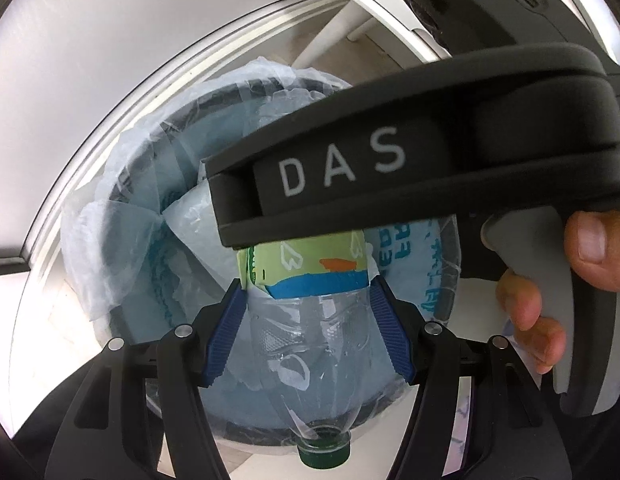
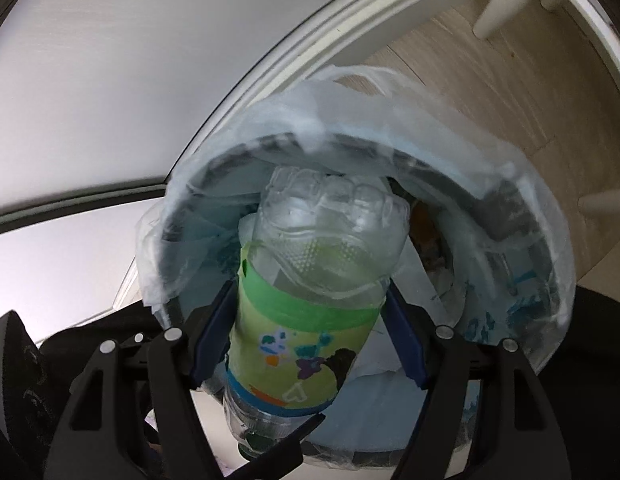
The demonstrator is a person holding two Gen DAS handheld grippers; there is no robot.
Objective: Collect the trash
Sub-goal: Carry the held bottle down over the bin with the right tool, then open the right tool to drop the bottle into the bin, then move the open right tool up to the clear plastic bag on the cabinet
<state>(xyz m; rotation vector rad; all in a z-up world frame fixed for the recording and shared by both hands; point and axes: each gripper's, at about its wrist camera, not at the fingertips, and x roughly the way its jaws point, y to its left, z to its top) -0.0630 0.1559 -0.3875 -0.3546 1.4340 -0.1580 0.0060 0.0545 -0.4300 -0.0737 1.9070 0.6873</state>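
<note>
left gripper (image 1: 308, 330) clamps clear bottle (image 1: 306, 344), green cap lower centre | right gripper (image 2: 306, 334) clamps its green label | both over lined bin (image 2: 545, 248), rim close around, wall upper left

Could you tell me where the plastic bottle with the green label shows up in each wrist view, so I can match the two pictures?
Left wrist: the plastic bottle sits lower centre, held in the left gripper, green cap at the bottom edge.
Right wrist: it fills the centre, label held in the right gripper, clear base pointing up.
Shared landmark: the lined bin behind the bottle.
</note>
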